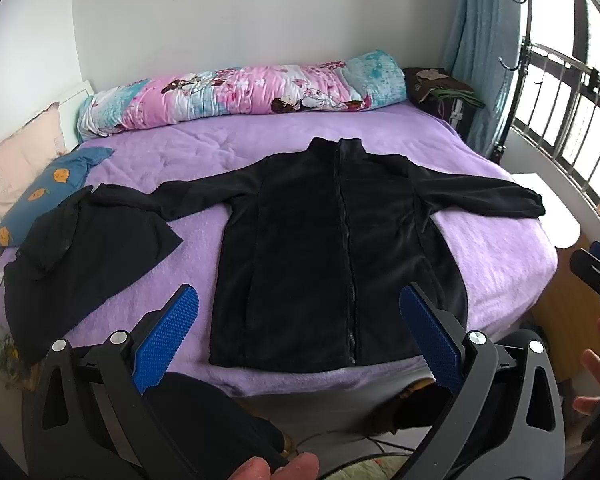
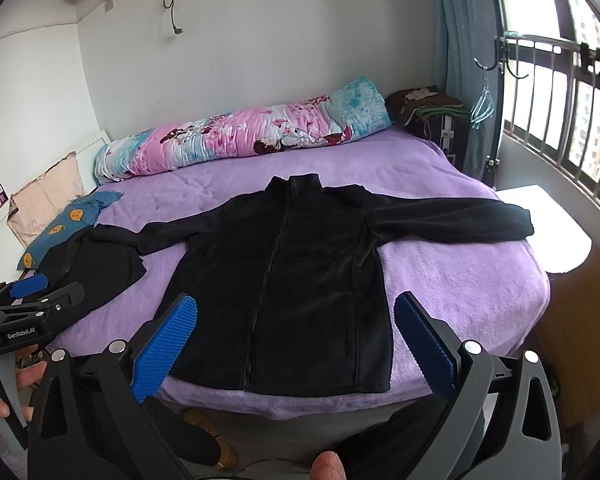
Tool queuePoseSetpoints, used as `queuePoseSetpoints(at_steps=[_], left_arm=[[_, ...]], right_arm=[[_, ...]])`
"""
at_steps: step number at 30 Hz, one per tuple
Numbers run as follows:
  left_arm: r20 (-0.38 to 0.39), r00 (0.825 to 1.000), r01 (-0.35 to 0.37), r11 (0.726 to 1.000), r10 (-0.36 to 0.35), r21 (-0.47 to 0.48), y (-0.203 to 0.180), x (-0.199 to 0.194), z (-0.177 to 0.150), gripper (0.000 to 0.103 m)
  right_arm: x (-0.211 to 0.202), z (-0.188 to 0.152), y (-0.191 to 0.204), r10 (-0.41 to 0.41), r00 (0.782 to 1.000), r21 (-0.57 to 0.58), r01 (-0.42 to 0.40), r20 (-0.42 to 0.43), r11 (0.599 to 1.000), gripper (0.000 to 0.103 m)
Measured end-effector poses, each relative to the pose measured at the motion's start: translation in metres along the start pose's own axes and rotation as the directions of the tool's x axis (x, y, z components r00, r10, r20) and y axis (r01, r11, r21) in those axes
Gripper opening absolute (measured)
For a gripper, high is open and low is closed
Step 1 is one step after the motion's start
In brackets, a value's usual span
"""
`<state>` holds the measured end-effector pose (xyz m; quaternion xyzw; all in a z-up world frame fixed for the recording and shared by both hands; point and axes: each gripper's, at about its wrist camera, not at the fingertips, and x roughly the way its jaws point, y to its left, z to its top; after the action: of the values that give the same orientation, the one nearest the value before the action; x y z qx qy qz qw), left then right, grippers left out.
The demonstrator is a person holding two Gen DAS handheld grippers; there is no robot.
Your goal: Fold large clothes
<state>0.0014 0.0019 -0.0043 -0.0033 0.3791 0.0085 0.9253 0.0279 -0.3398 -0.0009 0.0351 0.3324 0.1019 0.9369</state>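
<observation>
A black zip-up fleece jacket (image 1: 332, 248) lies flat, front up, on the purple bed, sleeves spread to both sides; it also shows in the right wrist view (image 2: 292, 292). My left gripper (image 1: 300, 316) is open and empty, held above the bed's near edge in front of the jacket's hem. My right gripper (image 2: 296, 326) is open and empty too, held above the hem. A second black garment (image 1: 88, 256) lies folded at the left of the bed, also in the right wrist view (image 2: 96, 268).
A rolled pink floral quilt (image 1: 240, 92) lies along the far side of the purple bed (image 1: 500, 256). A blue pillow (image 1: 48, 192) and a pink pillow (image 1: 20, 160) sit at left. A white table (image 2: 556, 232) and window bars stand at right.
</observation>
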Motion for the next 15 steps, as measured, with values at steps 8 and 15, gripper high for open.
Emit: queuePoseSetpoints(at_steps=[8,15], left_arm=[[0.0,1.0,-0.002,1.0,0.002,0.016,-0.004,0.0015,-0.0033,0.098],[0.002,1.0,-0.008,1.0,0.008,0.018,-0.0039,-0.0004,-0.0026,0.098]], right_arm=[[0.0011,-0.003,-0.0015,0.005,1.0,0.008,-0.005,-0.001,1.0,0.097],[0.0006,-0.0033,-0.0036,-0.004,1.0,0.013,0.004,0.002,1.0,0.097]])
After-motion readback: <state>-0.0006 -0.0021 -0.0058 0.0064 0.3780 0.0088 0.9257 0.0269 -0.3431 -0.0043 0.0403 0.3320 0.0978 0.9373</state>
